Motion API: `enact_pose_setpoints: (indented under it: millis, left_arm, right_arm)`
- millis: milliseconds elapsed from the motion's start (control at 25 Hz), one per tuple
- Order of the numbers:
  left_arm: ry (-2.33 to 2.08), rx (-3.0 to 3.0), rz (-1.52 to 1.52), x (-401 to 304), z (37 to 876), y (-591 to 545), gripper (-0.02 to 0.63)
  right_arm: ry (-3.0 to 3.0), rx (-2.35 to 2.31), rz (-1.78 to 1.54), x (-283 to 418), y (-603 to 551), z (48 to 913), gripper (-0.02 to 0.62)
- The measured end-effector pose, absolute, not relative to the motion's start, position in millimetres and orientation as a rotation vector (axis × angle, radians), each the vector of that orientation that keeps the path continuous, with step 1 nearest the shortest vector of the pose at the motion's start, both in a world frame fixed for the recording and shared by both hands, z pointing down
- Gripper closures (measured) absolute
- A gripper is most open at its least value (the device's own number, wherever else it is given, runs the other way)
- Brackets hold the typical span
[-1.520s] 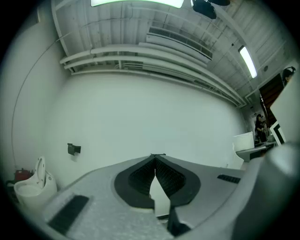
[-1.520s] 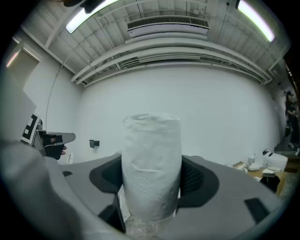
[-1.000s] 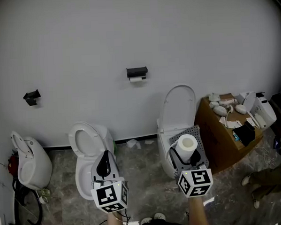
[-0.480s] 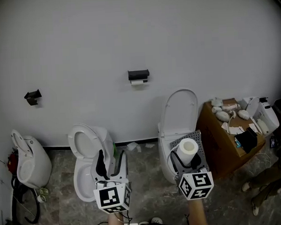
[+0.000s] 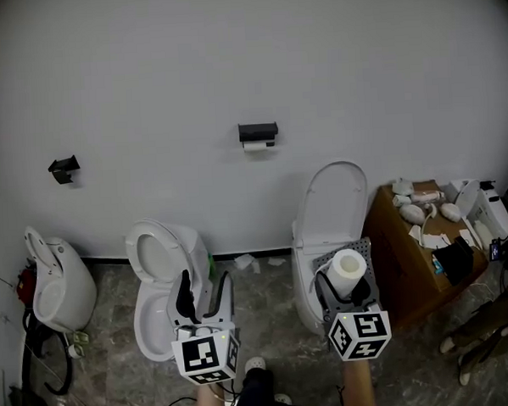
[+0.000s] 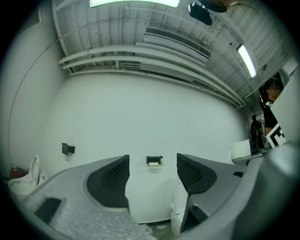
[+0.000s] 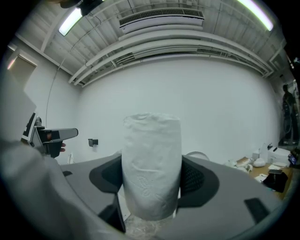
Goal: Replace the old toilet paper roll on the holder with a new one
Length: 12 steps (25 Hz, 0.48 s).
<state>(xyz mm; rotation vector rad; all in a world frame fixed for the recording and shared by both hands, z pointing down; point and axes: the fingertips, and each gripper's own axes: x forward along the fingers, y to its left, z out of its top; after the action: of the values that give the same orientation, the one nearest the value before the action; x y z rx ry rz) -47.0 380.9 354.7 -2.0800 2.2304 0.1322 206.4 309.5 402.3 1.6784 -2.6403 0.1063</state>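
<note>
The black wall holder [image 5: 258, 131] carries a nearly spent old roll [image 5: 259, 144], a thin white strip under it; the holder [image 6: 153, 160] also shows far off between the left jaws. My left gripper [image 5: 204, 290] is held low in front of the left toilet. Its jaws are opening and nothing is between them [image 6: 152, 176]. My right gripper [image 5: 348, 288] is shut on a full white toilet paper roll [image 5: 349, 265], which stands upright between the pads [image 7: 151, 171]. Both grippers are well short of the wall.
A toilet with its seat up [image 5: 159, 255] stands below left, and a second toilet with its lid raised [image 5: 329, 204] is behind the right gripper. A third white fixture [image 5: 61, 289] sits far left. A cardboard box with clutter [image 5: 414, 257] is at the right. A small black bracket [image 5: 63, 168] is on the wall.
The left jaws went from shut to wide apart. Both grippers shifted slightly forward, the new roll still in the right one. A shoe has come into view at the bottom.
</note>
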Motion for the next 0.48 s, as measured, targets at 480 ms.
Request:
enact_pose_setpoints:
  millis: [480]
  left_arm:
    - [2.208,-2.109,0.13,-87,363,255,0.313]
  right_arm:
    - [-2.627,1.697,0.091,165,189,401,0.285]
